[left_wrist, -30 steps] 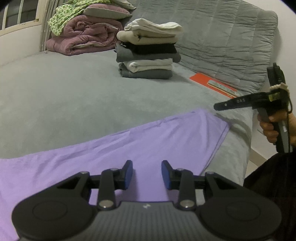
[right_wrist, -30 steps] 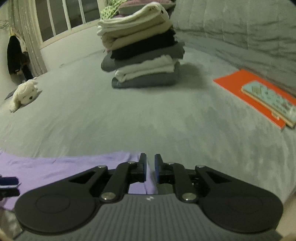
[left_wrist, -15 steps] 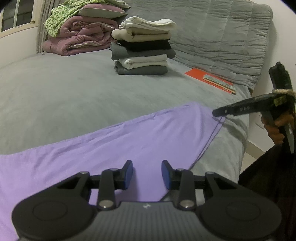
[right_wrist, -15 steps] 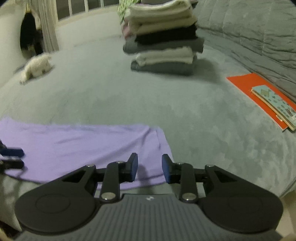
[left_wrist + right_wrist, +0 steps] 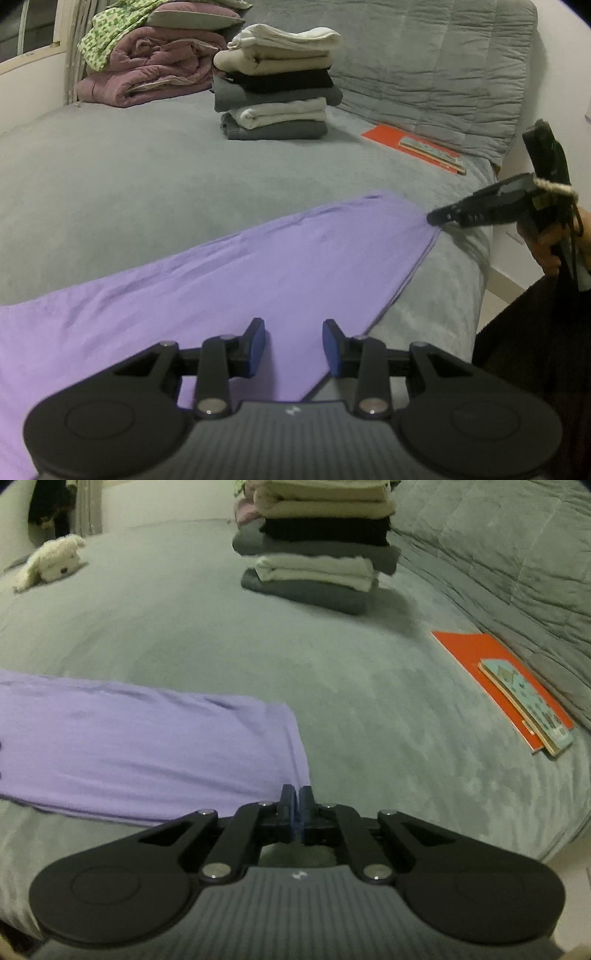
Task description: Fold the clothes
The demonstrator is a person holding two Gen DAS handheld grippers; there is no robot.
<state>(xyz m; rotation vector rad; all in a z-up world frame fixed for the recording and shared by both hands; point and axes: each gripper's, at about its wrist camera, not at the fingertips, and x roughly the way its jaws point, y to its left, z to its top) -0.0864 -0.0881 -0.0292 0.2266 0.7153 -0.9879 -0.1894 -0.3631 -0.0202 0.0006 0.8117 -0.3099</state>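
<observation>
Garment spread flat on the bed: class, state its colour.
The garment is plain light purple, best seen in the left wrist view.

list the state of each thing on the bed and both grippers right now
purple garment: spread flat on the bed, one corner pinched
right gripper: shut on the garment's corner
left gripper: open, over the near edge of the garment
stack of folded clothes: folded, piled upright
pink comforter: bundled by the wall
orange folder: lying flat, booklet on top
plush toy: lying on the bed
</observation>
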